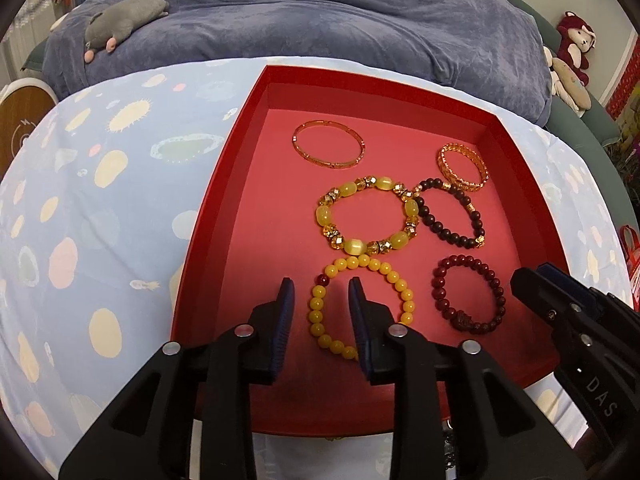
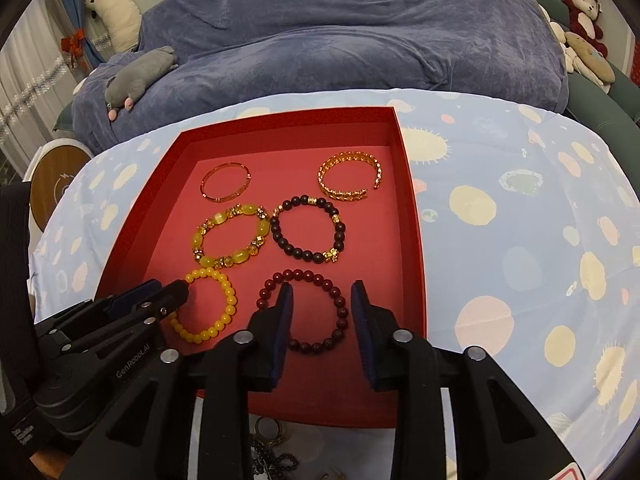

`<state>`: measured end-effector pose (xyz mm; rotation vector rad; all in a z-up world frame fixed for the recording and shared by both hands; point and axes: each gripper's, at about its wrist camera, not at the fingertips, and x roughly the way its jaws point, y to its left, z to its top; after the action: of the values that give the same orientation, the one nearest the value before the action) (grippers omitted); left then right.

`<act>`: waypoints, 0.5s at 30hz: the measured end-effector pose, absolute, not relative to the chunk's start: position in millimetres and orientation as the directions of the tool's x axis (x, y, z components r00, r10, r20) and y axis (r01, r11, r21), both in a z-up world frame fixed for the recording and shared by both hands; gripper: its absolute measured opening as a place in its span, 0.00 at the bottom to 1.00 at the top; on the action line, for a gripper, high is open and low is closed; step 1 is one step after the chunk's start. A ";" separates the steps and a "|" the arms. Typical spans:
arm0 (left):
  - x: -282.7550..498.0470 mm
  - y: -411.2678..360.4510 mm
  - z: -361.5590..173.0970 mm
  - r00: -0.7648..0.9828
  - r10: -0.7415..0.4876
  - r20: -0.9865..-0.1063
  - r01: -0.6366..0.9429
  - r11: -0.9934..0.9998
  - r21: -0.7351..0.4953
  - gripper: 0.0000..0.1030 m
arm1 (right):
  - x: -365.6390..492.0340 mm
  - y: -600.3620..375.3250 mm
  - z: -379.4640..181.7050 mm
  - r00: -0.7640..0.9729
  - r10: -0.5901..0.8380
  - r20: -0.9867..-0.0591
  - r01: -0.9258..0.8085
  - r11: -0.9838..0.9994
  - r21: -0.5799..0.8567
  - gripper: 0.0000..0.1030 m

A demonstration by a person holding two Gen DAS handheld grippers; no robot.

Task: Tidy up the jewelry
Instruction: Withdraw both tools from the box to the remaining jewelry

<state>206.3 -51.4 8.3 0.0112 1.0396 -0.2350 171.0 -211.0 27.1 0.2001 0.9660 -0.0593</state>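
Six bracelets laid out in the red tray (image 2: 412,216), roughly two columns by three rows. Nearest row: yellow bead bracelet (image 2: 208,306) on the left, dark red bead bracelet (image 2: 340,308) on the right. Middle row: chunky yellow stone bracelet (image 2: 230,240) just touching or nearly touching the black bead bracelet (image 2: 306,230). Far row: thin gold bangle (image 2: 226,182) and open gold cuff (image 2: 349,178).

Left tongs (image 1: 320,304) spread, nothing pinched, poised low with one finger inside the yellow bead bracelet (image 1: 360,306) and one outside. Right tongs (image 2: 322,308) likewise spread and empty, straddling the far-right arc of the dark red bracelet.

More jewelry in a dark tangle (image 2: 272,448) below the tray's near edge, partly hidden, pieces not identifiable.

Tray resting on a spotted blue cloth (image 2: 520,240) over the bench; blue blanket (image 2: 360,32) and grey plush (image 2: 140,76) beyond.

Likely risks: closing on a bead strand and dragging it into its neighbour, disturbing the tidy rows; round beads slipping from the pads; the two tongs colliding, being near one another over the same near row.
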 end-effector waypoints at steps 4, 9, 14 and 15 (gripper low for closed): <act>196.9 -55.1 22.8 0.528 -0.167 -0.833 0.214 0.975 -0.059 0.35 | 163.3 -212.4 39.9 0.589 0.040 -0.807 0.146 0.977 0.155 0.34; 182.0 -51.5 36.2 0.545 -0.168 -0.822 0.213 0.975 -0.058 0.36 | 145.6 -215.6 54.3 0.606 0.042 -0.794 0.151 0.974 0.167 0.35; 159.2 -37.9 45.6 0.555 -0.161 -0.816 0.187 0.980 -0.067 0.36 | 117.7 -217.8 62.2 0.612 0.049 -0.790 0.158 0.970 0.183 0.35; 154.0 -34.1 45.9 0.554 -0.162 -0.817 0.182 0.981 -0.071 0.36 | 112.0 -217.8 62.7 0.611 0.052 -0.790 0.159 0.969 0.187 0.35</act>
<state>154.0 -34.1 45.9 0.0227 0.9624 -0.2027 112.0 -217.8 62.7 0.2493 0.9144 -0.0624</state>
